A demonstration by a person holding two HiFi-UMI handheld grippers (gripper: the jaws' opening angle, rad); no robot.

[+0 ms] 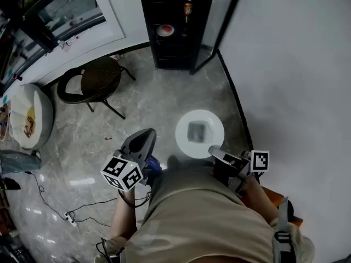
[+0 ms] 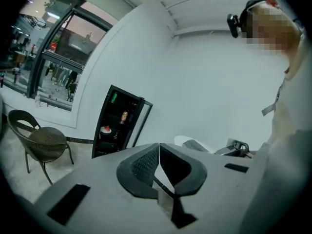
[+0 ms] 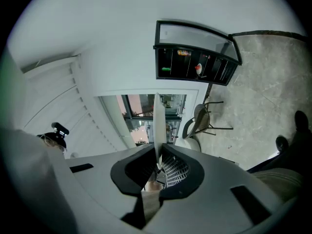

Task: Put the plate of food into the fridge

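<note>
Marble floor (image 1: pixel 137 97) before open fridge (image 1: pixel 175 32); right tongs (image 3: pixel 158 152) pinch white plate (image 1: pixel 199 134) by its rim; left tongs (image 2: pixel 159 147) pressed together, empty.

Item count: one white round plate (image 1: pixel 185 141). One tall black glass-door fridge (image 1: pixel 147 26), containing one orange bottle (image 1: pixel 188 8), one green can (image 2: pixel 114 97) and one red-topped dish (image 1: pixel 165 30). One dark round-seated chair (image 1: pixel 98 78). Two grey handheld grippers: left gripper (image 1: pixel 147 133), right gripper (image 1: pixel 213 151).
</note>
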